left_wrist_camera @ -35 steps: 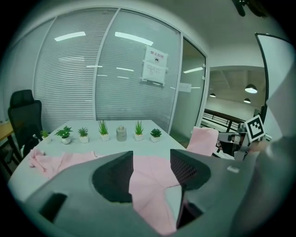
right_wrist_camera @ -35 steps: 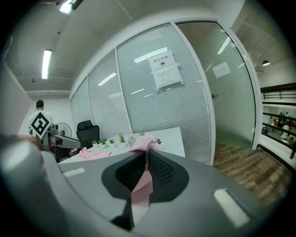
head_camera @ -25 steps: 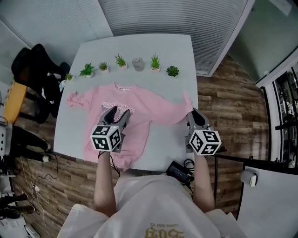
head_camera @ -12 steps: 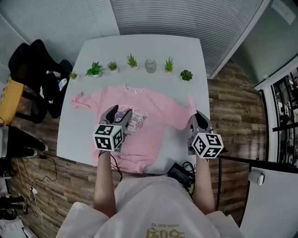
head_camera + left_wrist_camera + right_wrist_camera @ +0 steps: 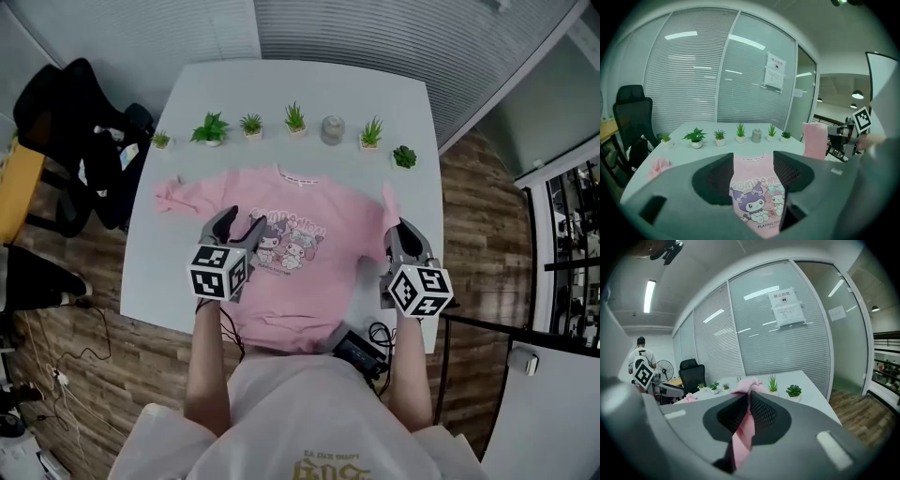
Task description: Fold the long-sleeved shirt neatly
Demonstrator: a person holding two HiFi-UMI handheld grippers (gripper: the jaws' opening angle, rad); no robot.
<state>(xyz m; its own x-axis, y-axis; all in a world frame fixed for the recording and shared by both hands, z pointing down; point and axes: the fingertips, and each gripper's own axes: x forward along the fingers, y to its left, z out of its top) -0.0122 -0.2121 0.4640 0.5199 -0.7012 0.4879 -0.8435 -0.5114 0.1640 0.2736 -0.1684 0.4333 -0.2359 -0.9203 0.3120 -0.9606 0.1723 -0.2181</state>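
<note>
At a white table [image 5: 281,103], we work a pink long-sleeved shirt [image 5: 309,281] that lies flat and print-up, collar toward a row of small potted plants [image 5: 295,117] and hem at the near edge, a layout that leaves both sleeves within reach. Our right gripper [image 5: 401,227] is clamped on the right sleeve [image 5: 389,199], holding it raised off the table, apparently so we can swing it inward across the chest. Our left gripper [image 5: 239,225] hovers with jaws spread and nothing between them, above the cartoon print [image 5: 291,246], likely placed to pin the body while the sleeve crosses. The left sleeve [image 5: 173,194] lies bunched near the table's left edge, not yet folded.
</note>
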